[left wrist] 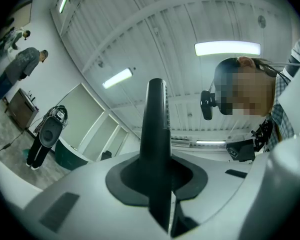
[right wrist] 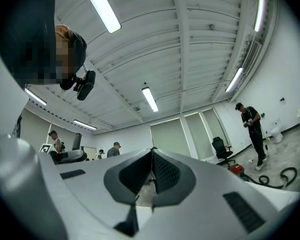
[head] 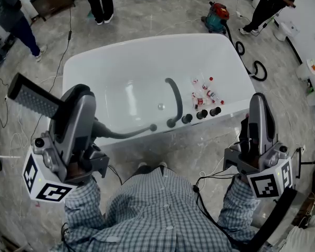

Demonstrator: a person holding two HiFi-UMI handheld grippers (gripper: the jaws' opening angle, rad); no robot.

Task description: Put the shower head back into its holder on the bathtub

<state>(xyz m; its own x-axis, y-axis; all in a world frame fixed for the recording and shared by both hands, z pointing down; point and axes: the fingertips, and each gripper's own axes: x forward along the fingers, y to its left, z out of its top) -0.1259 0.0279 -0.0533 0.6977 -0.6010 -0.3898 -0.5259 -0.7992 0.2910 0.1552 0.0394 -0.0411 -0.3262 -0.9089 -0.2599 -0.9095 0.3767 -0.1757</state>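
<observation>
Head view: the left gripper (head: 80, 96) clamps the shower head (head: 34, 100), a flat rectangular piece with a dark dotted face, raised beside the glossy white bathtub (head: 94, 67). Its grey hose (head: 123, 135) curves to the rim.

Left gripper view: the jaws press on a slim dark handle (left wrist: 156, 124), probably the shower head's.

Right gripper view: the right gripper (right wrist: 152, 169) holds nothing, and its ribbed pads meet.

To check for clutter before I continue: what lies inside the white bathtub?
Inside the white bathtub lie several small clear bottles with red caps near its right end and a round metal drain. The left tool with the dark grey shower head hides its near left corner.
</observation>
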